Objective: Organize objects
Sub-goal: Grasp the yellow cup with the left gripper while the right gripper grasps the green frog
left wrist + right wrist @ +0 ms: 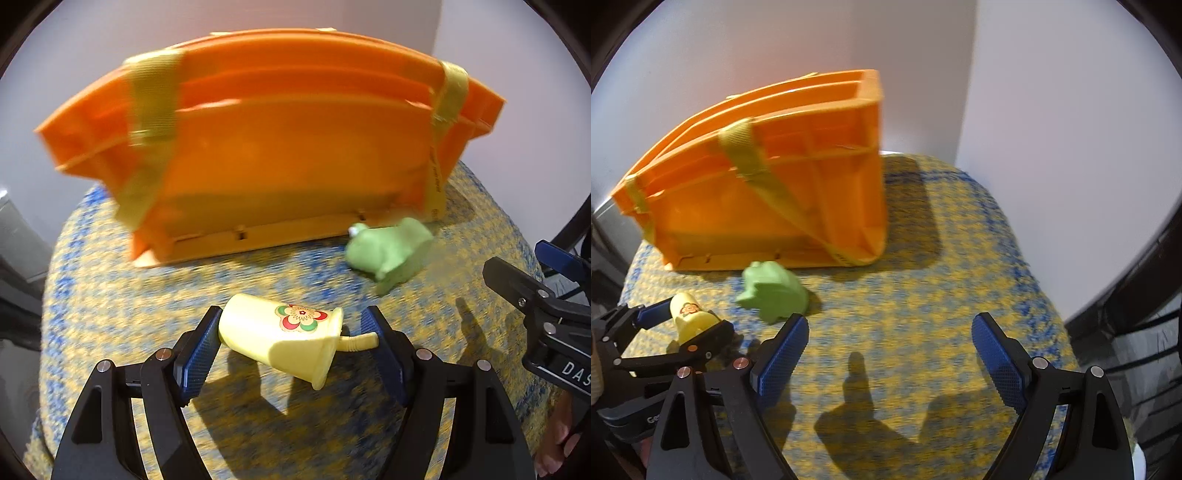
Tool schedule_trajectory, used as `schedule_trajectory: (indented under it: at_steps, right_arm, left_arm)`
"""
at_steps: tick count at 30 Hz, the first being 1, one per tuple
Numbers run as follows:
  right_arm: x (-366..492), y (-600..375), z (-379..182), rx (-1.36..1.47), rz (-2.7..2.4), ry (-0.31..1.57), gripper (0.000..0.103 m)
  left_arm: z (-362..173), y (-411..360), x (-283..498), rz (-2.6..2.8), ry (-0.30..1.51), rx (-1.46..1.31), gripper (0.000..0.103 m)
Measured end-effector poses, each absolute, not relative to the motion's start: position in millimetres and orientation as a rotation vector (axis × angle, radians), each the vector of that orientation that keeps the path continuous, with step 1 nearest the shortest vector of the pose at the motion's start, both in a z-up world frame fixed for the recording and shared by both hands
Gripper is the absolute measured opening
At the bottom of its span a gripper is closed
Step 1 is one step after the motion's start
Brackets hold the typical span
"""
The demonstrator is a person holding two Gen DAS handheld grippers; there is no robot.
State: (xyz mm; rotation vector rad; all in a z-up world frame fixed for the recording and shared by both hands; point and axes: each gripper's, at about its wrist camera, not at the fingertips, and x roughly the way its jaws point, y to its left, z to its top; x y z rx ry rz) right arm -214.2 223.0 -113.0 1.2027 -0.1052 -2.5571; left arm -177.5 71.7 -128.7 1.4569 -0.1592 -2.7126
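Left tool [295,343] angled down (steeply), clamping yellow cup [284,338].

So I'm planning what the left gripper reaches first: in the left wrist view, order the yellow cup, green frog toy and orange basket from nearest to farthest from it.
1. Yellow toy cup: lying on its side between the left gripper fingers.
2. Green frog toy: further ahead, to the right, on the woven mat.
3. Orange basket: farthest, tipped on its side at the back.
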Motion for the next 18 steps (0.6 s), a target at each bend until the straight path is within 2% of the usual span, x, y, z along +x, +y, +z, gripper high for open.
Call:
schedule_trajectory:
  at_steps: [18]
  right_arm:
    - [-222.9,150.8,-104.2,1.176,-2.475,-0.034,0.09]
  left_arm:
    - [-108.5,2.6,-151.4,-2.565,-0.04,1.371,0.075]
